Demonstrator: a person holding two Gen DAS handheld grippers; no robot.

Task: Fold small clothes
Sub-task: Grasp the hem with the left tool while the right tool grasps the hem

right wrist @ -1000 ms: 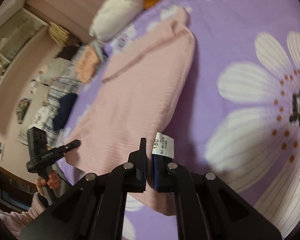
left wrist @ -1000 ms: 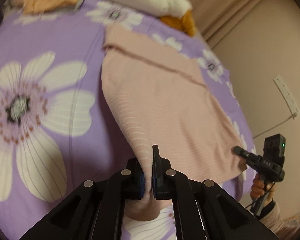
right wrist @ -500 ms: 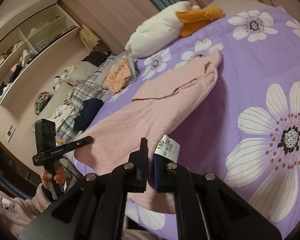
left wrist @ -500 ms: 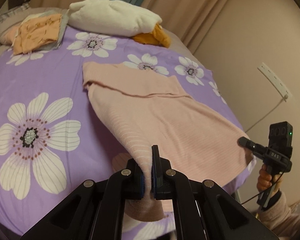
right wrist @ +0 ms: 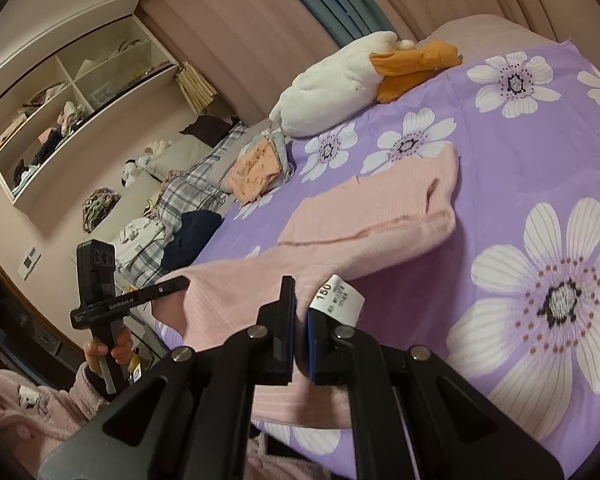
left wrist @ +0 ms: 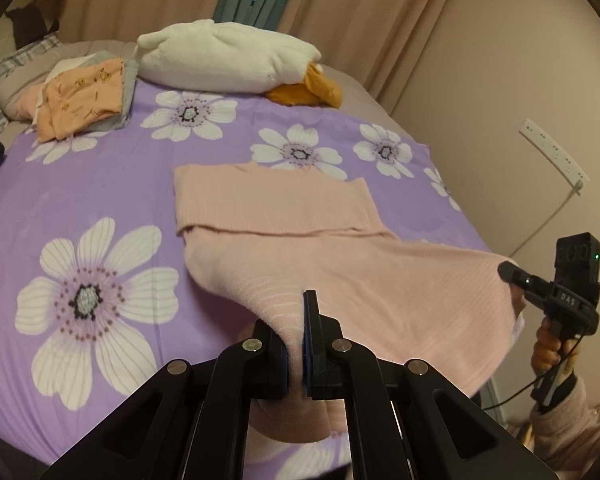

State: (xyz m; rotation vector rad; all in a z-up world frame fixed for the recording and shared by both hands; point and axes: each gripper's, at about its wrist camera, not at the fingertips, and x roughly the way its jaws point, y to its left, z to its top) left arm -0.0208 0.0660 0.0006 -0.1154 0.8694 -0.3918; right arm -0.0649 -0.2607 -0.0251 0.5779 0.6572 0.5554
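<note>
- We take the purple flowered bedspread (left wrist: pixel 100 184) as our landmark; every place below is given relative to it.
- The pink garment (left wrist: pixel 284 216), the thing to be folded, lies across the middle of the bedspread, its far end flat on the cloth with one sleeve folded across it.
- Its near end is raised off the bedspread and hangs between the two grippers, forming a sagging span over the bedspread's near edge.
- The left gripper (left wrist: pixel 296 344) has its jaws pinched tight on one near corner of the pink garment; we see fabric bunched between the pads and drooping below them.
- The right gripper (right wrist: pixel 300 332) is likewise clamped narrow on the other near corner, where a white size tag (right wrist: pixel 338 300) sticks up beside the right-hand jaw.
- In the left wrist view, the right gripper appears off the bedspread's right edge, held by a hand (left wrist: pixel 552 344) in a pink sleeve.
- In the right wrist view, the left gripper (right wrist: pixel 180 282) appears beyond the bedspread's left edge, also gripped by a hand (right wrist: pixel 112 348).
- A white plush goose (left wrist: pixel 228 60) with orange feet rests at the bedspread's far end.
- A small stack of folded clothes (left wrist: pixel 84 100), orange on top, sits at the bedspread's far left corner.
- Beyond the bedspread's left side we see plaid bedding (right wrist: pixel 192 192) and open wall shelves (right wrist: pixel 68 96).
</note>
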